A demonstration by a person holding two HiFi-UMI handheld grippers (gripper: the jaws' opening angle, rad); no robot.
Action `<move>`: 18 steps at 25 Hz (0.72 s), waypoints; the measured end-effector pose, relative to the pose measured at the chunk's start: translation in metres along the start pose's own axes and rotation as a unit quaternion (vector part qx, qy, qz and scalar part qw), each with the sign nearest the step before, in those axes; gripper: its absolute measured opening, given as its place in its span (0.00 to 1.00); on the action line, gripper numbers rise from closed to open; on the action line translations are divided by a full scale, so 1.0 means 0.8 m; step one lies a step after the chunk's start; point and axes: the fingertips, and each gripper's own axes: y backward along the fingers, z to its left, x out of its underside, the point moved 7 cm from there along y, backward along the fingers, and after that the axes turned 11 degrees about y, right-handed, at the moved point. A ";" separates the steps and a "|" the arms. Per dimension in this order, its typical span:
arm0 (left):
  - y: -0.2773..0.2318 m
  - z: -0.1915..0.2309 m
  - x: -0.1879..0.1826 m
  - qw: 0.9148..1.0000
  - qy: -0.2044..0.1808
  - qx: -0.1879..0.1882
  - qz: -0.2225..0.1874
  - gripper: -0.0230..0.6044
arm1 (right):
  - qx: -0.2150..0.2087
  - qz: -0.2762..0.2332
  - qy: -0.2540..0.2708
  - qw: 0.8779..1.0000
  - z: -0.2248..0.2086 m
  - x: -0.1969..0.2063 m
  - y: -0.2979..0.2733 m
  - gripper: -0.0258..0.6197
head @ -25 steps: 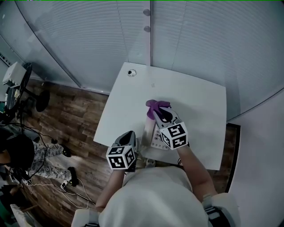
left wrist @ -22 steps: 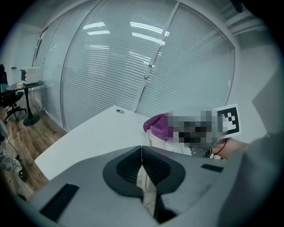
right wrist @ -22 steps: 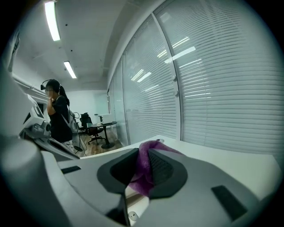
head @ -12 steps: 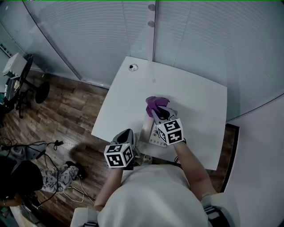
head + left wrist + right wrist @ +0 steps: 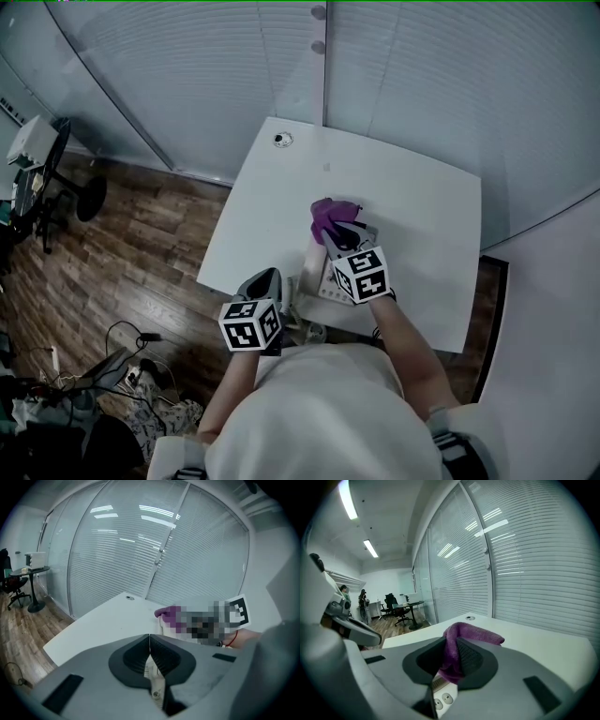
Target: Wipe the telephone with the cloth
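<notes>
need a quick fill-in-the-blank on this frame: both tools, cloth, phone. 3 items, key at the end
1. The right tool is shut on a ___ cloth.
2. The left tool, apart from the cloth, has its jaws ___.
3. The telephone stands on a ___ table.
Missing words: purple; shut; white.

Your grey plastic left gripper [image 5: 149, 641] and right gripper [image 5: 451, 651] each bear a black-and-white marker cube [image 5: 250, 325]; your top [image 5: 319, 412] is pale.
</notes>
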 end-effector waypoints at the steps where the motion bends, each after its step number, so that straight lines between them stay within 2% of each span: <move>1: 0.001 0.002 -0.001 1.000 0.000 -0.001 0.000 0.07 | -0.001 0.000 0.001 1.000 0.002 0.000 0.001 0.16; 18: 0.006 0.004 0.006 1.000 -0.008 0.010 0.012 0.07 | -0.019 0.005 0.010 1.000 0.033 0.011 0.021 0.16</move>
